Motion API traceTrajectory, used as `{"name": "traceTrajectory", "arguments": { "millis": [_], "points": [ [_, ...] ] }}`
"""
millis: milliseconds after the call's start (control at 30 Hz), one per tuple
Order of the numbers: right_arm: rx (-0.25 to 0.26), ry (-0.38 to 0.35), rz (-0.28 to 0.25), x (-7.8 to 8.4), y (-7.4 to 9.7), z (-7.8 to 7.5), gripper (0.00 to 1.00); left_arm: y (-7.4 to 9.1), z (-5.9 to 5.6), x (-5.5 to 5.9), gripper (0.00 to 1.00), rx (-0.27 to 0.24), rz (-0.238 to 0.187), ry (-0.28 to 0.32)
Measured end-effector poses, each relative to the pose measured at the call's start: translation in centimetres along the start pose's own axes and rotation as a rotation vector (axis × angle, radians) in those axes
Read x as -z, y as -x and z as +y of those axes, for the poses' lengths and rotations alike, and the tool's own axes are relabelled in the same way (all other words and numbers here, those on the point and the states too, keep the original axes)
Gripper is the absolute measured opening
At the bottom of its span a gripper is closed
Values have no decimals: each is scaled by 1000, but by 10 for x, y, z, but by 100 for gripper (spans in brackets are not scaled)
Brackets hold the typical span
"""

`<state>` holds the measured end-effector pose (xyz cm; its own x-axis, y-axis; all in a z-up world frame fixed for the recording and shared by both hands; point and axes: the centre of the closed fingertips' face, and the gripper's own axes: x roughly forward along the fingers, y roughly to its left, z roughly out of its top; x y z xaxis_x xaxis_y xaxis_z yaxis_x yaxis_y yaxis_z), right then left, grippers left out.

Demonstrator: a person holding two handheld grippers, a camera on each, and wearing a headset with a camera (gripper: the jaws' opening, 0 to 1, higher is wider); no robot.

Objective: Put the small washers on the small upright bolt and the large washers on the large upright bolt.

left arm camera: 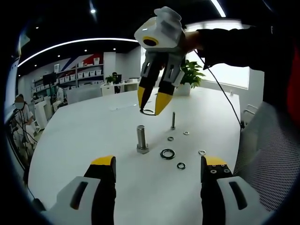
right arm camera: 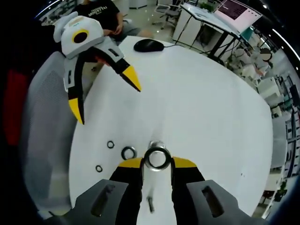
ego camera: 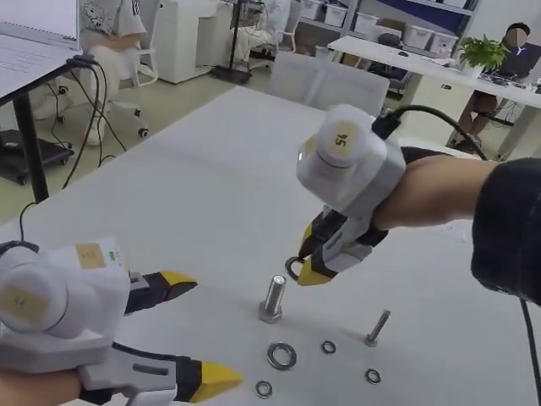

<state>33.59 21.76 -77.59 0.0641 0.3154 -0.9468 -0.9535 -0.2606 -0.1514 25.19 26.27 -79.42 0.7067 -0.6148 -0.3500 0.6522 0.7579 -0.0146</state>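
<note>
The right gripper (ego camera: 306, 269) is up in the air over the white table (ego camera: 211, 186). Its jaws are pressed tight on a big washer (ego camera: 293, 268). That washer sits between the yellow tips. It hangs just above the top of the big bolt (ego camera: 272, 298) and is not on it. In the right gripper view, the big washer (right arm camera: 157, 158) shows as a ring pinched between the two jaws.

The big bolt stands straight up on the table. The small bolt (ego camera: 377, 327) stands a little way off to the side, and it leans a bit in the head view. Nothing is on either bolt.

The other big washer (ego camera: 281, 355) lies flat on the table, near the foot of the big bolt. Small washers (ego camera: 328, 347) lie flat near it, between and around the two bolts. One small washer (ego camera: 373, 375) lies close to the small bolt. Another small one (ego camera: 264, 389) lies near the table's close edge.

The left gripper (ego camera: 199, 330) is low, near the person. Its jaws are wide apart and hold nothing. It points at the bolts and washers and touches none of them. In the left gripper view, the right gripper (left arm camera: 152, 101) hangs tips down over the big bolt (left arm camera: 142, 139).
</note>
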Motion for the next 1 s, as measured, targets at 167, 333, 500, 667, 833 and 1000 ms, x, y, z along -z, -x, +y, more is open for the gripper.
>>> {"name": "traceTrajectory", "arguments": {
  "millis": [167, 333, 500, 667, 833, 1000],
  "points": [
    [-21, -5, 5, -2, -10, -4, 23, 0, 2, -1, 73, -7, -5, 1],
    [-36, -4, 19, -1, -17, -6, 23, 1, 3, -1, 73, -13, -9, 5],
    [-48, -6, 34, 0, -23, -8, 23, 2, 2, 0, 73, -14, -9, 5],
    [-57, -8, 31, -3, -26, -8, 23, 2, 2, 0, 72, -15, -7, 5],
    [-69, -9, 42, -2, -30, -7, 23, 2, 2, 1, 72, -13, -4, 5],
    [-74, -5, 49, -2, -33, -7, 23, 2, 2, 1, 72, -14, -4, 7]
  ]
}}
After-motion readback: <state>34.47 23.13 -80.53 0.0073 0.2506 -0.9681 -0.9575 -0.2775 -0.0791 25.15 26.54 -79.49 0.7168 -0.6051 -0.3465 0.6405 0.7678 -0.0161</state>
